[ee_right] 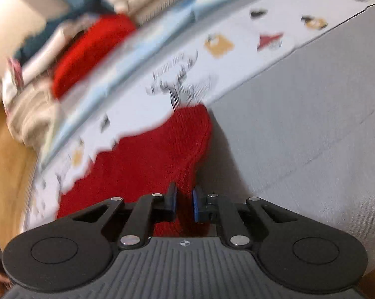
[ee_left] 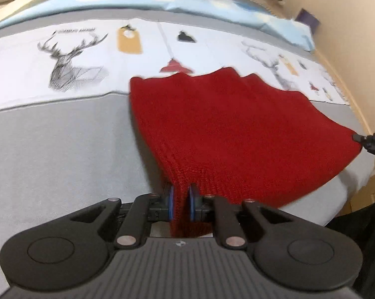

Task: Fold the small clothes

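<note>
A red knitted garment (ee_left: 232,124) lies spread on the grey bed cover (ee_left: 63,149), its far scalloped edge over the white printed strip. My left gripper (ee_left: 180,201) is shut on its near left corner, which bunches between the blue pads (ee_left: 171,200). My right gripper (ee_right: 185,203) is shut on another corner of the same red garment (ee_right: 147,159). The right gripper's tip also shows in the left wrist view (ee_left: 369,143) at the garment's right corner.
A white strip printed with deer (ee_left: 70,62) and tags crosses the bed. A light blue sheet (ee_left: 162,2) lies behind it. A pile with another red knit (ee_right: 87,52), beige and white cloth sits at the bed's far side. The wood floor (ee_right: 5,164) borders the bed.
</note>
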A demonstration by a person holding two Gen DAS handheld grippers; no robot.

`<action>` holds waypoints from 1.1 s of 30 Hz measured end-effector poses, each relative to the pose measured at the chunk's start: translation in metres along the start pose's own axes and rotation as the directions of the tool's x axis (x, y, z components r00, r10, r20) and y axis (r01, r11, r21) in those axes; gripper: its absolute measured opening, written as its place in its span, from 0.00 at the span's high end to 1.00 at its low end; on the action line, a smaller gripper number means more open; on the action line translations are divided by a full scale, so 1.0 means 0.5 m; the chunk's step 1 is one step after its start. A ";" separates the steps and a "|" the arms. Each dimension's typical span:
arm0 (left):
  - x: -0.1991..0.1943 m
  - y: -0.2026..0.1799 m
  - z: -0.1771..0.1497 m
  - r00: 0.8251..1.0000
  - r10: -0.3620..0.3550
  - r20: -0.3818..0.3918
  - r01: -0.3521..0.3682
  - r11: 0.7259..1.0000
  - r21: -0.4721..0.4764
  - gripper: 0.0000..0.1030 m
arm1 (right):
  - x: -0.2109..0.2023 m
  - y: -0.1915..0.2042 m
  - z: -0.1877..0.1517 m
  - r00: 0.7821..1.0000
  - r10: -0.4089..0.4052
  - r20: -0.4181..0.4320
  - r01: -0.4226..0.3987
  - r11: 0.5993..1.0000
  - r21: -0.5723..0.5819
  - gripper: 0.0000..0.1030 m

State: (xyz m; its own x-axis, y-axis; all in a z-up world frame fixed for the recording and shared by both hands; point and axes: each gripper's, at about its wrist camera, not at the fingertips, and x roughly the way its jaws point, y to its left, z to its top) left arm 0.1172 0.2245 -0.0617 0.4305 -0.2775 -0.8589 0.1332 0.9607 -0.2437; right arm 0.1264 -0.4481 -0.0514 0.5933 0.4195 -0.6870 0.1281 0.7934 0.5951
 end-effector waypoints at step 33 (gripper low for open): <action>0.081 -0.045 0.041 0.983 0.144 -0.118 -0.135 0.988 0.080 0.78 | 0.069 0.025 -0.077 0.936 -0.257 -0.241 0.160 0.920 -0.359 0.77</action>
State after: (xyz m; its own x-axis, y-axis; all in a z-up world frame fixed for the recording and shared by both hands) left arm 0.1499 0.1914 -0.0817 0.3367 -0.1333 -0.9321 0.1444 0.9855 -0.0887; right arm 0.1179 -0.4067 -0.0837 0.3306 0.2950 -0.8965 -0.0723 0.9550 0.2876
